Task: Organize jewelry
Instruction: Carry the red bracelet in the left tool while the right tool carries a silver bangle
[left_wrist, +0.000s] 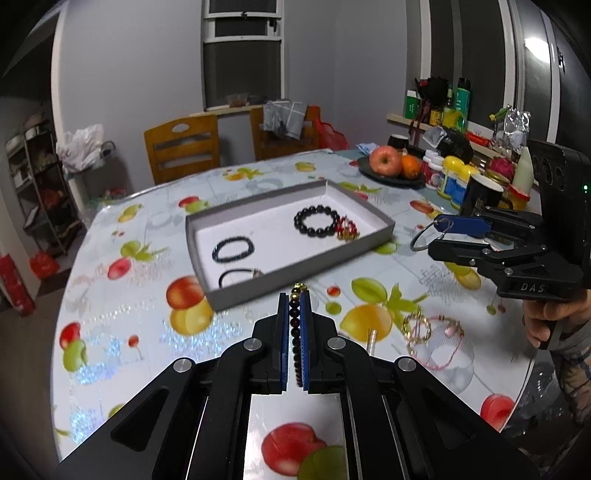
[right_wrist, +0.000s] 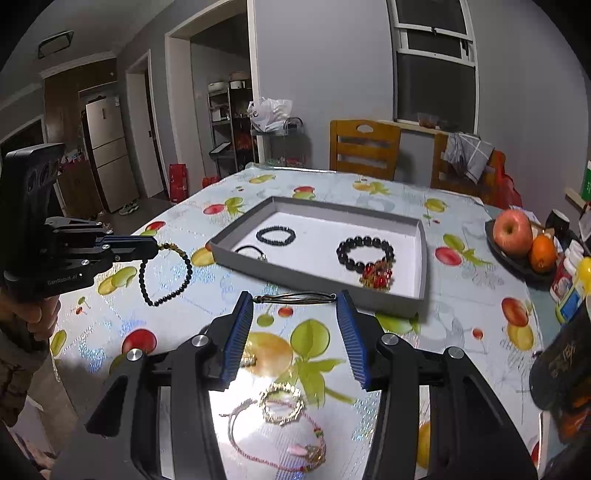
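Observation:
A grey tray (left_wrist: 384, 232) (right_wrist: 314, 275) on the fruit-print table holds a big black bead bracelet (left_wrist: 317, 220) (right_wrist: 365, 251), a red and gold piece (left_wrist: 347, 229) (right_wrist: 376, 277), a small black bead bracelet (left_wrist: 233, 249) (right_wrist: 276, 235) and a black cord loop (left_wrist: 236, 276) (right_wrist: 251, 252). My left gripper (left_wrist: 294, 295) (right_wrist: 157, 248) is shut on a dark beaded bracelet with gold beads (right_wrist: 166, 273), hanging above the table left of the tray. My right gripper (right_wrist: 294, 299) (left_wrist: 436, 232) is open, with a thin cord bracelet (right_wrist: 295, 296) stretched across its fingertips.
A gold chain bracelet (right_wrist: 281, 406) (left_wrist: 417, 328) and a pink cord bracelet (right_wrist: 277, 439) (left_wrist: 443, 347) lie on the table below my right gripper. A fruit plate (right_wrist: 517, 258) (left_wrist: 391, 177), jars (left_wrist: 454, 181) and a black mug (left_wrist: 480, 195) stand at the right. Chairs (right_wrist: 364, 147) stand behind.

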